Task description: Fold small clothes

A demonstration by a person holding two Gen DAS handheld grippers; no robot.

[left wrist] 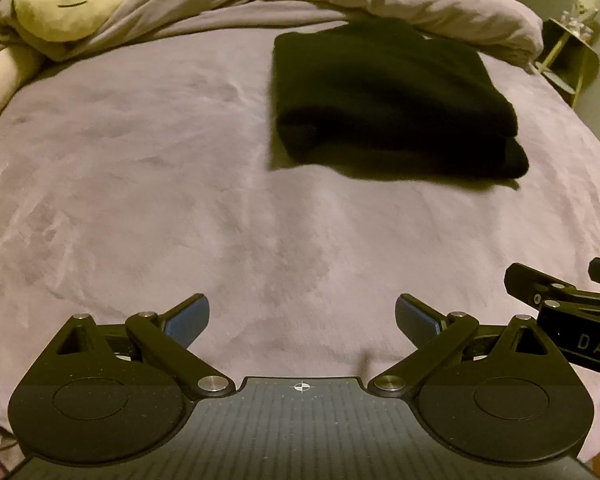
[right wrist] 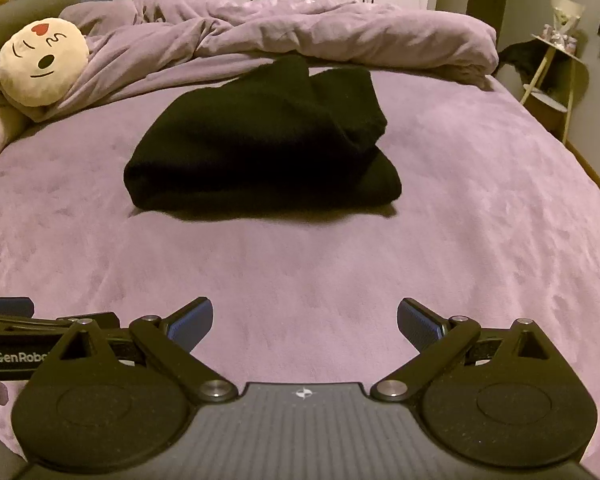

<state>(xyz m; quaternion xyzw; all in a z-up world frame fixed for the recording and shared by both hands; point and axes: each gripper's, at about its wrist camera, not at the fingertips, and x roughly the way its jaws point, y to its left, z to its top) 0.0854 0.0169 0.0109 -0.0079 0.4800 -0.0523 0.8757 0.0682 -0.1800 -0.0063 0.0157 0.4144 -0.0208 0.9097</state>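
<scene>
The left hand-held gripper (left wrist: 302, 320) hovers low over the bed with its blue-padded fingers (left wrist: 190, 318) spread wide and nothing between them. The right hand-held gripper (right wrist: 305, 322) sits just beside it, likewise spread wide and empty; its black linkage shows at the right edge of the left wrist view, and the left one's body shows at the left edge of the right wrist view. Both point across the mauve plush bedspread (right wrist: 300, 264), which lies bare under and just ahead of the fingers. Well apart from both, further up the bed, rests the black knitted garment (right wrist: 260, 140), folded into a thick, roughly rectangular bundle with a looser upper layer bunched toward its far right corner. In the left wrist view the bundle (left wrist: 388, 100) lies ahead and to the right. Behind it a crumpled mauve duvet (right wrist: 320, 32) is heaped across the bed. At far left a round cream plush face cushion (right wrist: 44, 66) lies against the duvet. A small pale side shelf (right wrist: 552, 68) stands beyond the bed's right edge
</scene>
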